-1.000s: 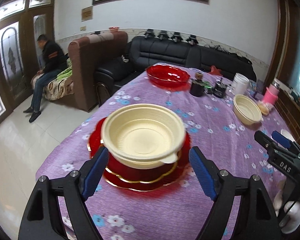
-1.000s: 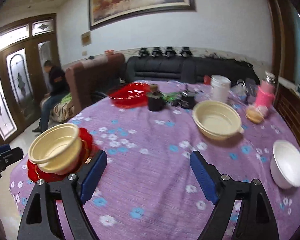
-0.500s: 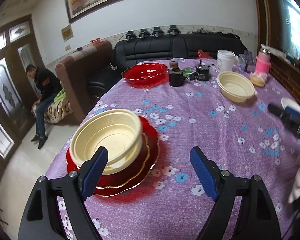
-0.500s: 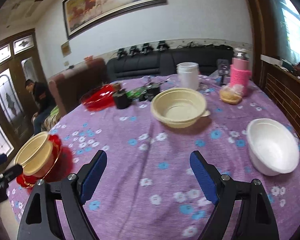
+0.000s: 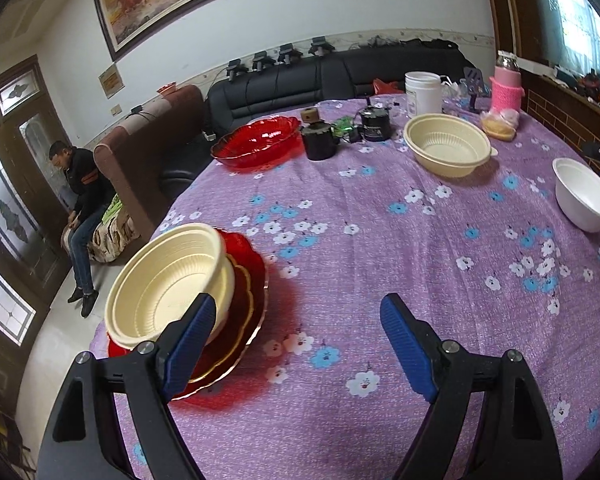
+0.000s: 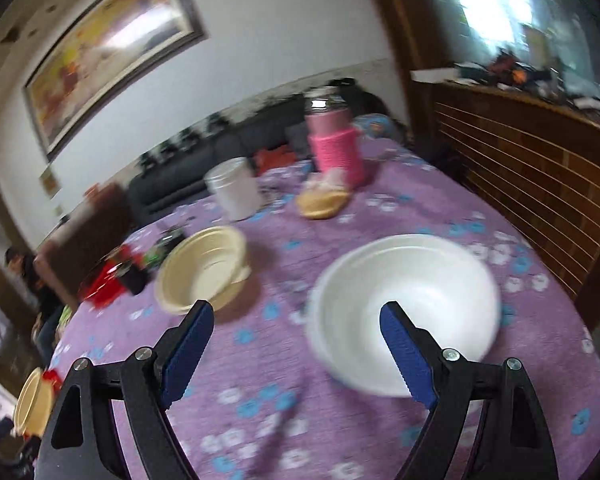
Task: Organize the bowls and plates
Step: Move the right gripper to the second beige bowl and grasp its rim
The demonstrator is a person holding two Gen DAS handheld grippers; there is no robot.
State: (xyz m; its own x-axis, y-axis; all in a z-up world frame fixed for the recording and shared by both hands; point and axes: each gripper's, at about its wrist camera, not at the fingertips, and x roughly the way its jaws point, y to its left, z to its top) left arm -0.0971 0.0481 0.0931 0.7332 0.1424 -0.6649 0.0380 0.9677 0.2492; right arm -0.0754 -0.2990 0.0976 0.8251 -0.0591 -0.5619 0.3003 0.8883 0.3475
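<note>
bowl (image 5: 168, 280) on plates (image 5: 236, 320) — table's (image 5: 380, 240) left

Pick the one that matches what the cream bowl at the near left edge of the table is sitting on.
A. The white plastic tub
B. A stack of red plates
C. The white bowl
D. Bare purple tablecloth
B: in the left wrist view the cream bowl rests on a stack of red plates with gold rims, while the white bowl stands apart at the right edge of the table.
</note>
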